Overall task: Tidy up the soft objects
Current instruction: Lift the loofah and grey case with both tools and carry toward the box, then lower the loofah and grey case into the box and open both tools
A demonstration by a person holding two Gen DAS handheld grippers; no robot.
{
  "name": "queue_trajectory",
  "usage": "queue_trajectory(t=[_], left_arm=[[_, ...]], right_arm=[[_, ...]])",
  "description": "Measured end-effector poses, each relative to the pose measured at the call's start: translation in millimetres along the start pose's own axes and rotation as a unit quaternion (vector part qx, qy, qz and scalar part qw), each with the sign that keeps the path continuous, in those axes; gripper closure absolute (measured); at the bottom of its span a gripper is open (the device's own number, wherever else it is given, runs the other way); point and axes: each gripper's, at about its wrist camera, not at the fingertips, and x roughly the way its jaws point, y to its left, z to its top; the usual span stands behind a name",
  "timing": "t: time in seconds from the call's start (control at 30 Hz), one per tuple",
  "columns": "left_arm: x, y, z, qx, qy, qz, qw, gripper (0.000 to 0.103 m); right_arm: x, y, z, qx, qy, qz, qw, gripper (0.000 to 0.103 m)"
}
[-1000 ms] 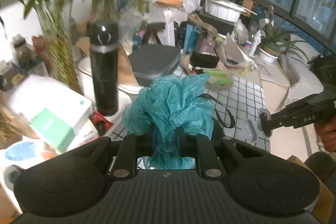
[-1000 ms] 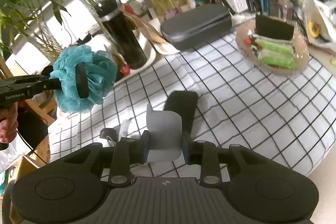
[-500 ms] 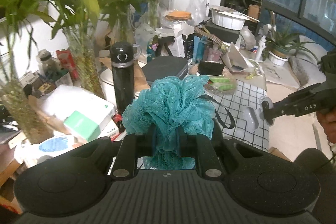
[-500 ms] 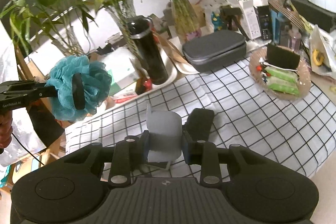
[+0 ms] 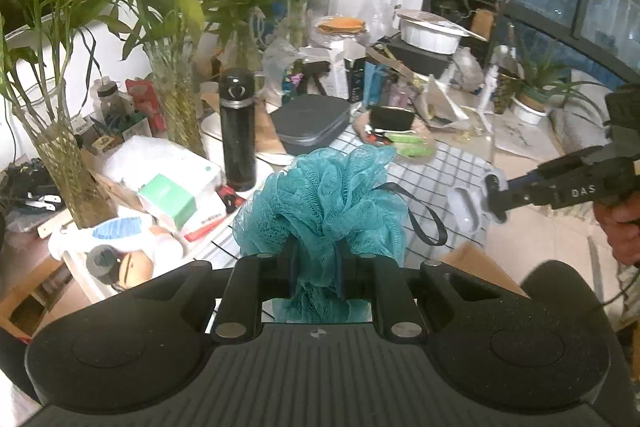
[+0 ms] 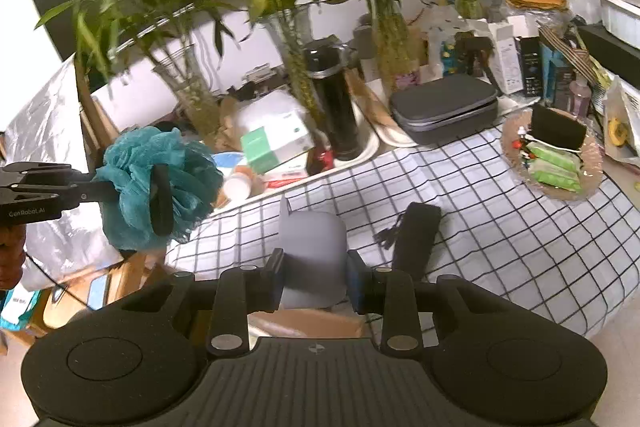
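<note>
My left gripper [image 5: 316,267] is shut on a teal mesh bath pouf [image 5: 324,203] with a black loop strap; the pouf is held up in the air off the table's left end. In the right wrist view the same pouf [image 6: 156,183] sits at the left, clamped in the left gripper's fingers [image 6: 160,199]. A soft pale grey silicone case [image 6: 312,251] is squeezed between the pads of my right gripper [image 6: 314,271], lifted above the checked cloth [image 6: 500,239]. From the left wrist view that grey case [image 5: 464,207] shows in the right gripper [image 5: 494,199] at the right.
A flat black case [image 6: 416,239] lies on the checked cloth. Behind stand a black flask [image 6: 332,107], a grey zip case [image 6: 444,107], a glass dish of green packets [image 6: 552,159], boxes and bamboo vases [image 6: 196,99]. A cardboard box [image 6: 308,323] sits below the table edge.
Both grippers have risen and drawn back from the table with their loads, so more of the plants and clutter shows. The black case on the cloth now lies farther away.
</note>
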Motion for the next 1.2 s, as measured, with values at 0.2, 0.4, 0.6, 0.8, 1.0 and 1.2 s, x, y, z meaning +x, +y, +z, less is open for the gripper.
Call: queue_trajectory(t=[0.2,0.4,0.6,0.8,1.0,1.2], left_arm=[[-11,-18,-20,0.004,0.008,-0.007,0.9999,0.086],[-10,-28,-41,-0.002,0.022,-0.025,0.9994,0.086],[-6,-37,-57,-0.004,0.037,-0.038,0.9986,0.086],[-1,-42,-67,-0.006,0.050,-0.045,0.9977,0.086],[4,-50,-82,0.007,0.047,-0.043,0.9979,0.070],[1,-51,-89,-0.008,0.049,-0.014,0.9987,0.054]], right_arm=[[-13,14,-14,-0.005,0.004,0.007,1.000,0.069],[-19,20,-32,-0.004,0.013,0.011,1.000,0.069],[-23,22,-44,0.000,0.020,0.013,1.000,0.069],[-25,23,-50,0.001,0.026,0.015,1.000,0.069],[-23,25,-54,0.003,0.030,0.017,0.999,0.069],[-19,20,-60,0.008,0.040,0.011,0.999,0.068]])
